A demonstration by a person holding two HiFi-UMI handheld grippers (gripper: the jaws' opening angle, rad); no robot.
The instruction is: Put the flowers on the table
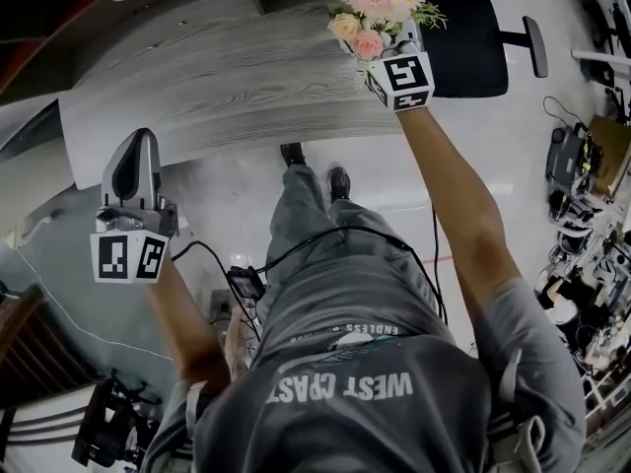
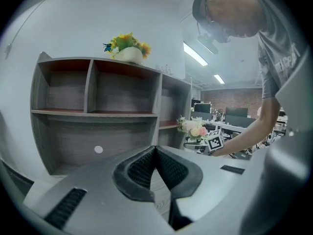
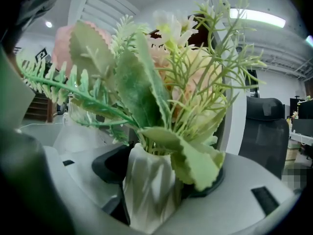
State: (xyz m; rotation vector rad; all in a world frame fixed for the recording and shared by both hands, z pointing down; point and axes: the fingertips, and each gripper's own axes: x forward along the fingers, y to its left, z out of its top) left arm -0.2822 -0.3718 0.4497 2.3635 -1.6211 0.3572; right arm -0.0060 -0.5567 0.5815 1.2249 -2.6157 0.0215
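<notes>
Leaves screen one side of our right gripper | clamped on white ribbed vase, base cut off | left gripper jaws together, empty | head view crops bouquet top

Left tongs pressed together; right arm outstretched, right tongs clasping the vase

Table: long, grey wood-grain top, standing on a pale glossy floor.
Shelf unit: grey wood-grain, open compartments in two rows, against a plain white wall.
Office chair: black, with armrests, beyond the table.
Ceiling strip lights: lit.
Far wall: brick, behind desks with monitors.
Cables and equipment: heaped at one side of the floor.
</notes>
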